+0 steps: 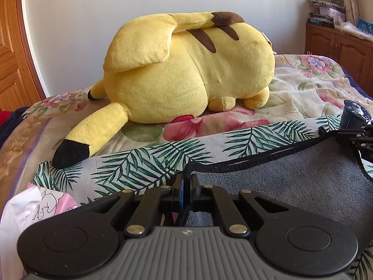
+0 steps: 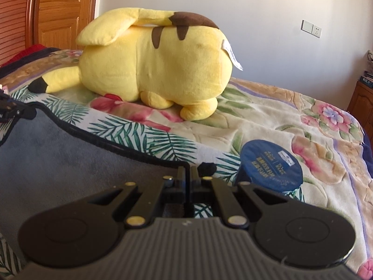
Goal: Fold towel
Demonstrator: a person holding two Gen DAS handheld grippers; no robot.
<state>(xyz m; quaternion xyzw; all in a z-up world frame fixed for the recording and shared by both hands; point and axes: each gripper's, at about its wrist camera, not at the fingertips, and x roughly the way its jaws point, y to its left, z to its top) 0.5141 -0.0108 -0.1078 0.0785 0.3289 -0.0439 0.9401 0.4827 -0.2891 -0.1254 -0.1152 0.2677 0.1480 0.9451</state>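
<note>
A grey towel [image 1: 291, 182] with a black stitched hem lies on a palm-leaf cloth [image 1: 144, 161] on the bed. My left gripper [image 1: 187, 177] is shut on the towel's left corner at the hem. My right gripper [image 2: 188, 170] is shut on the towel's [image 2: 70, 154] right corner at its hem. The edge between both corners hangs stretched above the cloth. The right gripper also shows at the far right of the left wrist view [image 1: 359, 137], and the left gripper at the left edge of the right wrist view [image 2: 9, 112].
A big yellow Pikachu plush [image 1: 186, 70] lies on the floral blanket [image 1: 303, 88] just beyond the leaf cloth. A round dark blue tin [image 2: 271, 165] sits right of my right gripper. A wooden cabinet [image 1: 338, 46] stands far right, a wooden door [image 1: 11, 58] left.
</note>
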